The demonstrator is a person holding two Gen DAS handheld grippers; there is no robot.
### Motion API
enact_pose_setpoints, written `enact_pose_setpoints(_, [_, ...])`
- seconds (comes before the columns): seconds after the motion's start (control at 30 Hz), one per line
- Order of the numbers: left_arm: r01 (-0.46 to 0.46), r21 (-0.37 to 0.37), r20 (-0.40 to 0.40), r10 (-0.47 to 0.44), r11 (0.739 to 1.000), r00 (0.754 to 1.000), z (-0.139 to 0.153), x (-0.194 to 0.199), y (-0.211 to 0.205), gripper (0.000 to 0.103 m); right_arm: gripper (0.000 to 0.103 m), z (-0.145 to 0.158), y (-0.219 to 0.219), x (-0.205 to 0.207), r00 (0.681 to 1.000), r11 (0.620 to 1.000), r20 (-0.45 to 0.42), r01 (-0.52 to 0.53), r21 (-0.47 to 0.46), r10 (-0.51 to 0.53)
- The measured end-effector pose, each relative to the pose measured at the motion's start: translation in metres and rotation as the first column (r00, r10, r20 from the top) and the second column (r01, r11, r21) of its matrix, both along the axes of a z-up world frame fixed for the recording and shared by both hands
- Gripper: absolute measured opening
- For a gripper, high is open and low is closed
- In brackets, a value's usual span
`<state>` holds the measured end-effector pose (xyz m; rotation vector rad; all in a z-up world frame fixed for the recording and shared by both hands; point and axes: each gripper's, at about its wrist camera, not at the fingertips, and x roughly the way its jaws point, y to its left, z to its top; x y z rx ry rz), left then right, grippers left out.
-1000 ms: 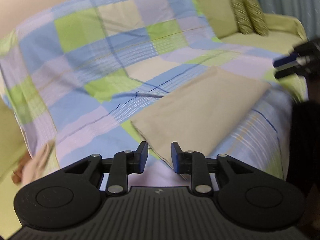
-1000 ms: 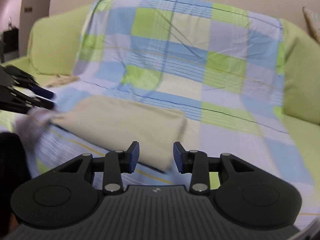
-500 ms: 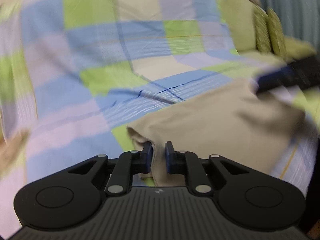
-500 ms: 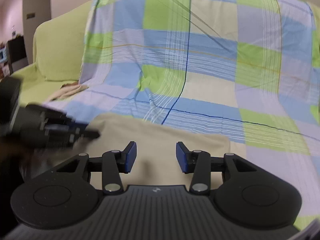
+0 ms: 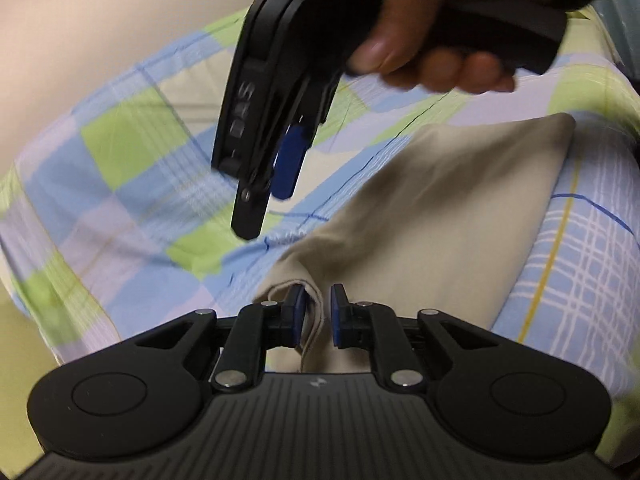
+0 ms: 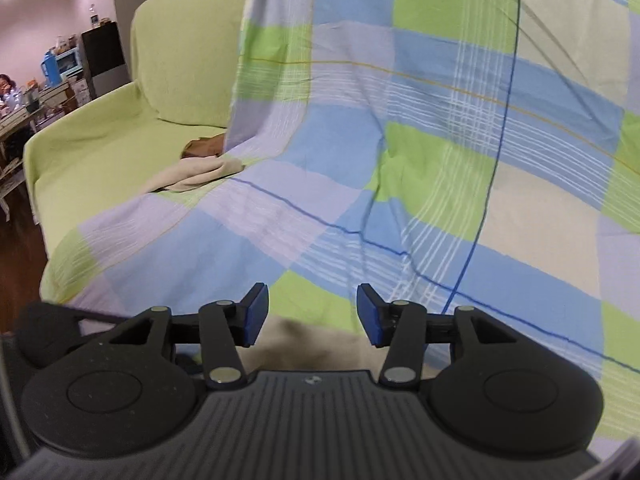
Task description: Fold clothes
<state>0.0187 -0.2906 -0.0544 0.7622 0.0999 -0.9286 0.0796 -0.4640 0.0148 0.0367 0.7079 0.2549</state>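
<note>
The left gripper (image 5: 317,312) has its blue pads pinched narrowly on the near corner of a folded beige garment (image 5: 432,216), a hemmed edge of the cloth bunched between the jaws. That garment lies flat on a checked blue, green and lilac sheet (image 5: 132,168) draped over a green sofa (image 6: 100,148). Above it the right gripper (image 6: 312,312), gripped by the person's right hand (image 5: 424,40), hangs with its jaws spread wide and nothing between them, over the garment's beige edge. Farther off on the sofa seat, beside the sheet's edge, lies a crumpled cream cloth (image 6: 196,174) touching a brown one (image 6: 204,146).
</note>
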Motion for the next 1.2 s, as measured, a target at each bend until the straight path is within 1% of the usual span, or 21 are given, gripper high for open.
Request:
enact_pose_setpoints(0.07, [0.009,0.008,0.009,-0.009,1.000,1.000,0.001,0.000,-0.002,0.014,0.046,-0.001,-0.001,0.000,1.000,1.000,-0.003,0.010,0.007,-0.010])
enact_pose_setpoints(0.13, [0.022,0.019,0.009,-0.022,1.000,1.000,0.001,0.002,-0.004,0.014,0.047,-0.002,-0.001,-0.001,1.000,1.000,-0.015,-0.010,0.017,0.010])
enact_pose_setpoints(0.23, [0.032,0.042,0.014,-0.033,0.999,0.999,0.000,0.002,-0.006,0.014,0.047,0.000,0.000,0.006,0.994,0.995,-0.049,-0.099,0.012,0.100])
enact_pose_setpoints(0.3, [0.027,0.047,0.018,-0.028,0.999,0.999,-0.002,-0.001,-0.005,0.014,0.047,0.005,0.001,0.009,0.985,0.988,-0.069,-0.157,-0.008,0.156])
enact_pose_setpoints(0.37, [0.026,0.059,0.046,-0.029,0.998,0.999,-0.003,-0.006,-0.004,0.014,0.047,0.008,0.005,0.017,0.972,0.976,-0.109,-0.215,-0.027,0.210])
enact_pose_setpoints(0.43, [0.052,0.069,0.090,-0.058,0.996,0.994,-0.006,-0.015,-0.004,0.014,0.047,0.009,0.010,0.023,0.963,0.968,-0.139,-0.242,-0.062,0.232])
enact_pose_setpoints(0.47, [0.062,0.075,0.100,-0.070,0.995,0.993,-0.007,-0.017,-0.005,0.014,0.047,0.009,0.013,0.027,0.957,0.962,-0.159,-0.260,-0.083,0.244])
enact_pose_setpoints(0.5, [0.072,0.080,0.109,-0.081,0.994,0.991,-0.007,-0.019,-0.005,0.014,0.047,0.009,0.017,0.031,0.946,0.951,-0.181,-0.291,-0.102,0.270])
enact_pose_setpoints(0.53, [0.080,0.083,0.112,-0.089,0.993,0.990,-0.008,-0.022,-0.005,0.014,0.047,0.009,0.022,0.035,0.925,0.930,-0.208,-0.348,-0.117,0.319])
enact_pose_setpoints(0.63, [0.079,0.077,0.086,-0.085,0.994,0.993,-0.007,-0.021,-0.001,0.014,0.047,0.008,0.030,0.041,0.848,0.853,-0.278,-0.501,-0.148,0.450])
enact_pose_setpoints(0.73, [0.071,0.051,0.038,-0.073,0.996,0.997,-0.006,-0.016,0.005,0.014,0.047,0.006,0.027,0.042,0.790,0.795,-0.328,-0.586,-0.155,0.518])
enact_pose_setpoints(0.77, [0.069,0.040,0.020,-0.070,0.997,0.997,-0.006,-0.014,0.007,0.014,0.047,0.005,0.026,0.043,0.776,0.781,-0.339,-0.604,-0.156,0.532])
enact_pose_setpoints(0.9, [0.070,0.016,-0.028,-0.070,0.997,0.997,-0.007,-0.010,0.011,0.014,0.047,-0.003,0.012,0.052,0.781,0.801,-0.332,-0.589,-0.106,0.530])
enact_pose_setpoints(0.97, [0.065,0.002,-0.058,-0.064,0.998,0.996,-0.006,-0.004,0.012,0.014,0.046,-0.011,0.007,0.057,0.774,0.806,-0.342,-0.588,-0.073,0.533])
enact_pose_setpoints(1.0, [0.059,-0.006,-0.075,-0.059,0.998,0.995,-0.005,-0.001,0.013,0.014,0.035,-0.014,0.006,0.058,0.770,0.807,-0.351,-0.587,-0.062,0.533])
enact_pose_setpoints(1.03, [0.045,-0.023,-0.106,-0.048,0.999,0.993,-0.004,0.004,0.014,0.014,0.018,-0.016,0.005,0.057,0.770,0.807,-0.351,-0.587,-0.061,0.533])
enact_pose_setpoints(1.1, [0.022,-0.044,-0.146,-0.028,0.999,0.989,-0.002,0.013,0.015,0.014,0.011,-0.016,0.003,0.051,0.779,0.809,-0.326,-0.584,-0.069,0.535])
enact_pose_setpoints(1.17, [0.000,-0.061,-0.182,-0.011,0.998,0.983,0.000,0.023,0.016,0.014,0.009,-0.010,-0.001,0.043,0.799,0.819,-0.281,-0.570,-0.073,0.531])
enact_pose_setpoints(1.2, [-0.011,-0.069,-0.203,-0.003,0.998,0.979,0.002,0.029,0.017,0.014,0.009,-0.006,-0.004,0.039,0.815,0.829,-0.252,-0.555,-0.077,0.522])
